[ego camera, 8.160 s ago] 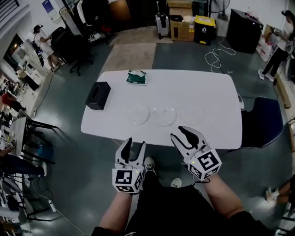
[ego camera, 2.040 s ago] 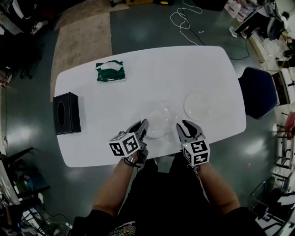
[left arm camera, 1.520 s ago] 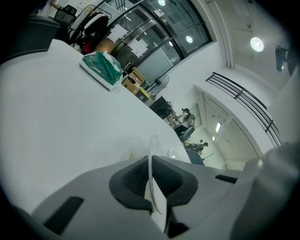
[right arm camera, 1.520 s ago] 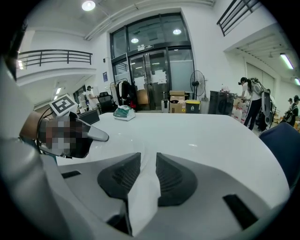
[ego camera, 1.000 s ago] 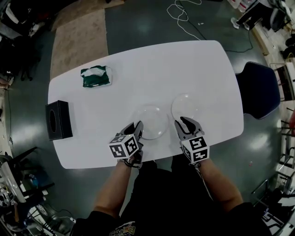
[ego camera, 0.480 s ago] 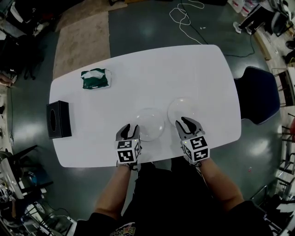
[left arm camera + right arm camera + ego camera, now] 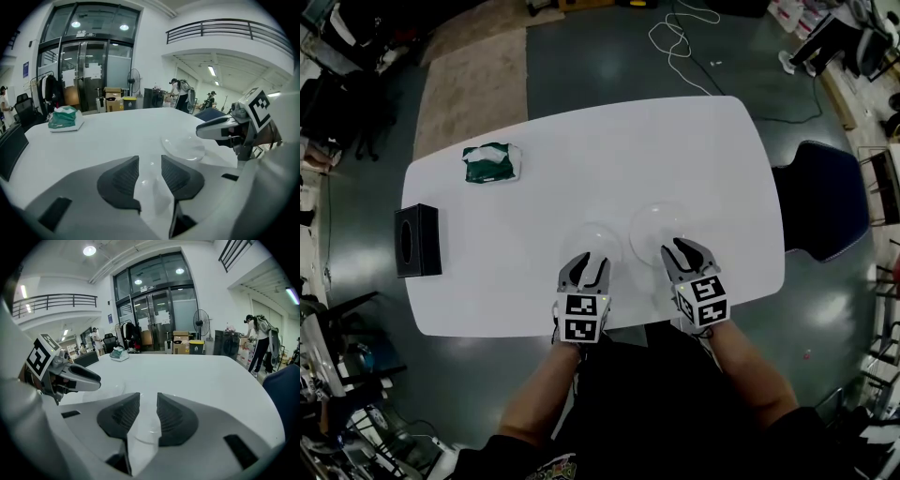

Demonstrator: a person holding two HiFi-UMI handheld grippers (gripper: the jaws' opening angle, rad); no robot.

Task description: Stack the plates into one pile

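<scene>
While L plate [image 7: 600,239] maybe touches R plate [image 7: 658,225] nr edge, table [image 7: 609,150] opens beyond.

Head view: even overhead light, no hard shadows. White table [image 7: 581,159] reads brightest, close to clipping. Floor [image 7: 609,66] is dark, with pale sheen patches at 12 and 4 o'clock. Straight edges bow strongly toward the frame border. Clear plates [image 7: 654,223] show only as faint rim glints.

Both gripper views: fisheye circle, black corners. Ceiling lamps [image 7: 89,250] flare at 11 o'clock. Interior is bright, and far detail small and soft.
</scene>
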